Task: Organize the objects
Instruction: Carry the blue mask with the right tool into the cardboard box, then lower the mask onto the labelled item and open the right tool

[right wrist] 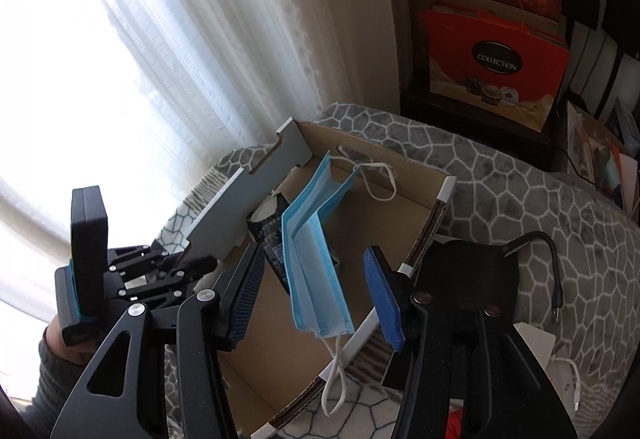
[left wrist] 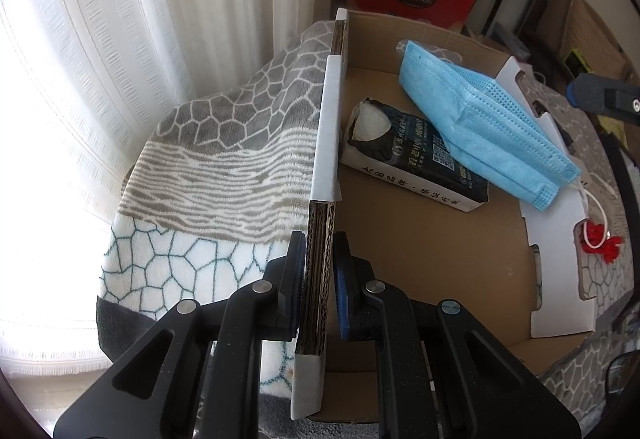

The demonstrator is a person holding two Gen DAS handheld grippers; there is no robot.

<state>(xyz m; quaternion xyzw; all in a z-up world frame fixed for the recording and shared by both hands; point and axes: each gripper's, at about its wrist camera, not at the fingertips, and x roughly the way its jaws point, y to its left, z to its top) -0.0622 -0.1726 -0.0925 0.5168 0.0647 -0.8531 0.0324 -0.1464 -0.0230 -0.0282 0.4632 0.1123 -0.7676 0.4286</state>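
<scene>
Red gift box (right wrist: 496, 55) marked "COLLECTION", dark pack (left wrist: 416, 155) bearing QR code

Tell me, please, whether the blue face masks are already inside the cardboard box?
Inside: the blue face masks lie in the cardboard box, leaning on a dark packet, an ear loop hanging over the rim.

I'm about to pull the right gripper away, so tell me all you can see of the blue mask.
The mask is a light blue pleated face mask of thin fabric with white ear loops, folded double. It lies tilted in the box, leaning on the dark packet, its lower end over the box's wall. The right gripper is open around it, pads clear.
</scene>
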